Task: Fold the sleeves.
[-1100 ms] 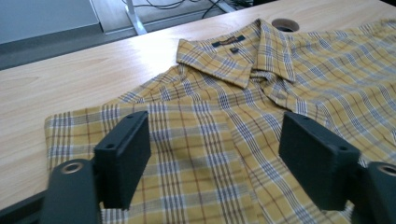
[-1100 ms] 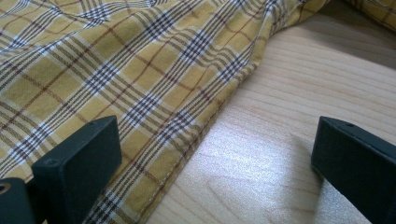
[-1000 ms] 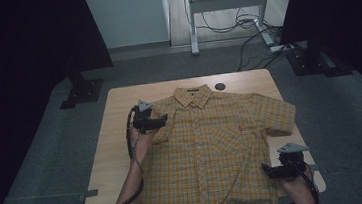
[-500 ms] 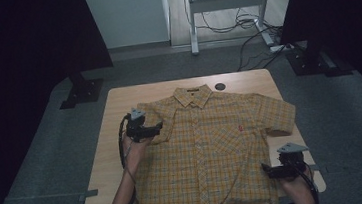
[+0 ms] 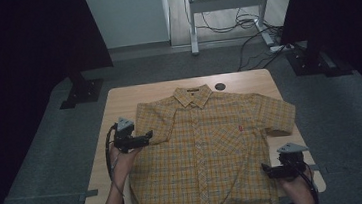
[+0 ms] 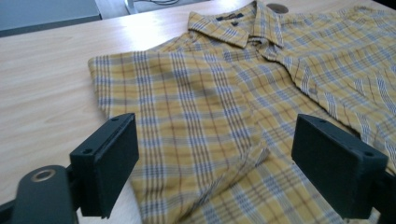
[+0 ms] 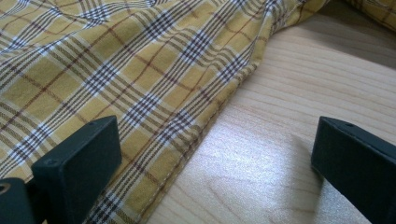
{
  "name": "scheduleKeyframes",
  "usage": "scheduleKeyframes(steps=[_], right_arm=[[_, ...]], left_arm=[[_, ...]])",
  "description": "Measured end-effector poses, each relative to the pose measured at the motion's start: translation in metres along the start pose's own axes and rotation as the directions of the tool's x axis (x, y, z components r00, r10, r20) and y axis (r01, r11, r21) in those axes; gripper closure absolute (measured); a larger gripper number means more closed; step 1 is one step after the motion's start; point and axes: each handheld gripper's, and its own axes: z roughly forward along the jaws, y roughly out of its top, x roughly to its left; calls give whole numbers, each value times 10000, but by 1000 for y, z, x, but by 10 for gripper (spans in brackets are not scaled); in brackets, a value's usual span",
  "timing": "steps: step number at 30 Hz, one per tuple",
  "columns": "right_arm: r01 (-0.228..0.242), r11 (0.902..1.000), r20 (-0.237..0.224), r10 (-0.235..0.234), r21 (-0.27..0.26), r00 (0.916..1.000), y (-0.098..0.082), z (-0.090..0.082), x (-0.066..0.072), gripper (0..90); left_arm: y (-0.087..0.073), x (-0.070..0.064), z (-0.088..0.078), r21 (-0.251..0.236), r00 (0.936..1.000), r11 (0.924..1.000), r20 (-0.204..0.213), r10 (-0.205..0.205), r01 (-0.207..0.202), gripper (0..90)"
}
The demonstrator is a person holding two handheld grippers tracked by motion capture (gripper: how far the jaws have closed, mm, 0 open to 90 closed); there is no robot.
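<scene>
lying flat, front up, on the table [image 5: 118, 100]: plaid shirt [image 5: 214, 154], soft, light, limp; left gripper [image 5: 144, 135] gaping at its folded sleeve; right gripper [image 5: 265, 170] agape at its hem edge, likely the best hold.

High view dim, dark at both sides; gripper views brighter, with soft glare on the table [image 7: 261, 163].

L gripper [image 5: 144, 135] pulled back off shirt [image 5: 209, 154] sleeve toward table's left edge
</scene>
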Motion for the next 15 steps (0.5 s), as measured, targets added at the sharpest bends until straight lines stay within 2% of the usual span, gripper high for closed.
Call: scheduleKeyframes(steps=[8, 15], right_arm=[[-12, 10000, 17, 12, -2, 10000, 0, 0, 0, 11], [-16, 10000, 20, 16, -3, 10000, 0, 0, 0, 11]], left_arm=[[-17, 9, -24, -34, 9996, 9999, -226, -169, 169, 140], [-37, 17, -42, 134, 9975, 9983, -434, -557, 564, 124]])
